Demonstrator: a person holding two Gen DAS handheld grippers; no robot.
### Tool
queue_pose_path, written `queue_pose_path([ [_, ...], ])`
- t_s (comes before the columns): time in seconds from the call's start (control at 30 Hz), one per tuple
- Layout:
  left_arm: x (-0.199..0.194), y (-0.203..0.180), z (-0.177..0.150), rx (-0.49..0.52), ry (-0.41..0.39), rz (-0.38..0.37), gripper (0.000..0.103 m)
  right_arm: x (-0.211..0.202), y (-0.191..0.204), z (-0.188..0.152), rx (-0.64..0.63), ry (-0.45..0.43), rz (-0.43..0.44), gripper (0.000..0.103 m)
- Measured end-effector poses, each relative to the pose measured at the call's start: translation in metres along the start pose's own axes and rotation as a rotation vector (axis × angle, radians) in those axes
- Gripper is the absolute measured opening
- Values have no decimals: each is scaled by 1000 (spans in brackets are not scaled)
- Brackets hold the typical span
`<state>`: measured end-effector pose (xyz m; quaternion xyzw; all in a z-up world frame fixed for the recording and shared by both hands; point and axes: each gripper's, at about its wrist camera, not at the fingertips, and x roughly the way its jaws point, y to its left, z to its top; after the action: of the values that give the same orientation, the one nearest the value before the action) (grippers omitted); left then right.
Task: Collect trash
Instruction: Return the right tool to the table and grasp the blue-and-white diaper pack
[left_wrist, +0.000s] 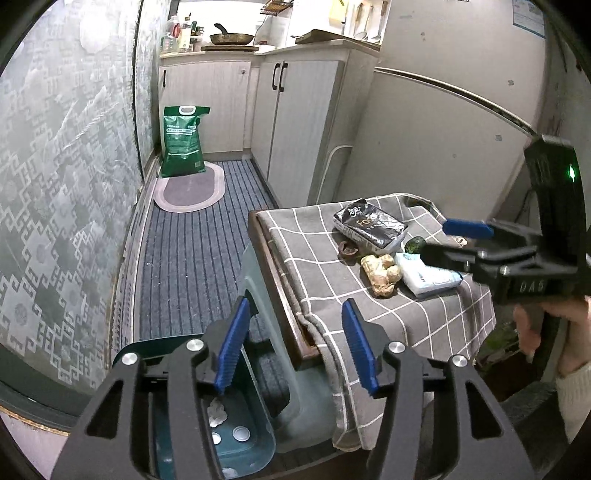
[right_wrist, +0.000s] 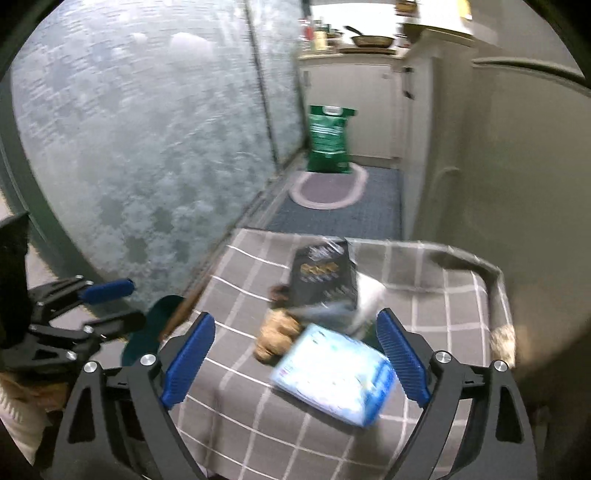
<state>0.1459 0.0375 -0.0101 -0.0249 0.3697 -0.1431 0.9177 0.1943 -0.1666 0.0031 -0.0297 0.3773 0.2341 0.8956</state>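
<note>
The left gripper hangs half open and empty above the teal bin at 7 o'clock off the table, crumpled paper lying inside. The right gripper gapes wide over the blue-white tissue pack, pads clear of it; a black packet lies at 12 o'clock from the pack, a tan lump at 9

The table's near half is left bare and open to approach; the far half is crowded by a black packet, ginger and a tissue pack. The left edge is flanked by a bin.
</note>
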Motion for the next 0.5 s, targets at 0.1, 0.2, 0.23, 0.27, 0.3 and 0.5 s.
queue_pose_path([
  [0.1, 1, -3, 0, 4, -1, 1, 57, 0, -1, -12, 6, 1, -41, 91],
  [0.2, -1, -7, 3, 2, -10, -2, 57, 3, -4, -22, 15, 7, -95, 93],
  [0.23, -1, -7, 4, 1, -13, -4, 57, 5, -5, -23, 19, 11, -102, 93],
  [0.27, -2, -8, 5, -2, -19, -9, 58, 7, -7, -25, 29, 16, -105, 93],
  [0.3, -3, -10, 6, -3, -23, -12, 58, 10, -8, -27, 37, 22, -99, 93],
  [0.5, -3, -18, 10, 9, -28, -26, 58, 24, -7, -33, 59, 10, -125, 95],
])
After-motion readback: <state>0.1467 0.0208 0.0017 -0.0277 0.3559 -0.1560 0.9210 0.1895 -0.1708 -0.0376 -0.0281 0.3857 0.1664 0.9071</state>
